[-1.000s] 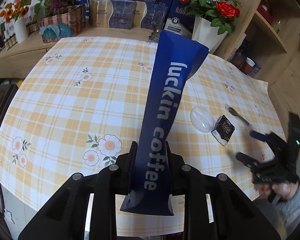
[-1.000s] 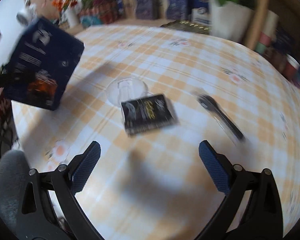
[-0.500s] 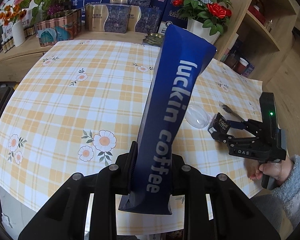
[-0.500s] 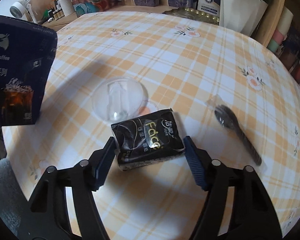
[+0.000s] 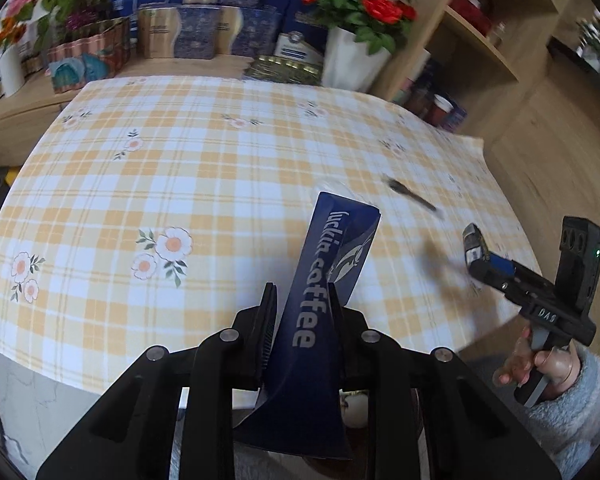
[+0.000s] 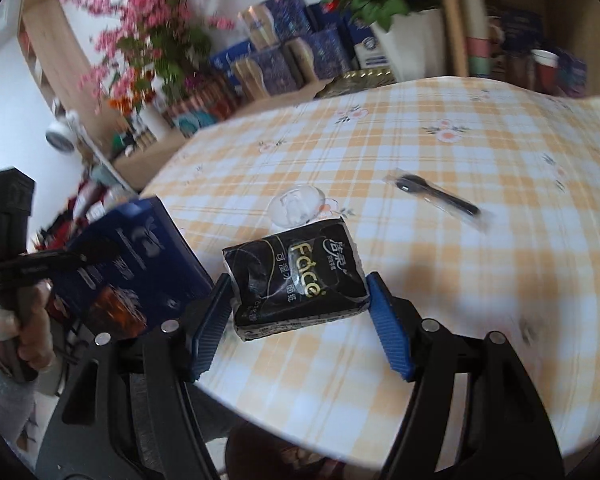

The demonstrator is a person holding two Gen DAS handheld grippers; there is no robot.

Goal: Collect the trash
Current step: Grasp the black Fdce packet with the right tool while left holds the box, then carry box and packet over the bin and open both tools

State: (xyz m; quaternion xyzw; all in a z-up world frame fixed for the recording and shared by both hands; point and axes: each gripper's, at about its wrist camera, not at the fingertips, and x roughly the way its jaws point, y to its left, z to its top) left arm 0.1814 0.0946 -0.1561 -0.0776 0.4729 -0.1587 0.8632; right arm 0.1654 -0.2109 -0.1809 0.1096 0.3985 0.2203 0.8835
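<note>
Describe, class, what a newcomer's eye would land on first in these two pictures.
First, the blue coffee bag clamped in the left claw at the table's near edge. Next, the black tissue pack gripped by the right claw above the checked cloth, with a wrapped spoon lying beyond.

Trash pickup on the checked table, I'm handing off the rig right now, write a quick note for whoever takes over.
Left gripper: shut on the blue Luckin coffee box, held off the table.
Right gripper: shut on the black tissue pack, lifted near the table's front edge.
On the checked tablecloth: a clear plastic lid and a black spoon in a clear wrapper, lying apart from each other.
Done: box and pack picked up.
Left: drop both in the trash (no bin shows in either view), then come back for the lid and spoon.
</note>
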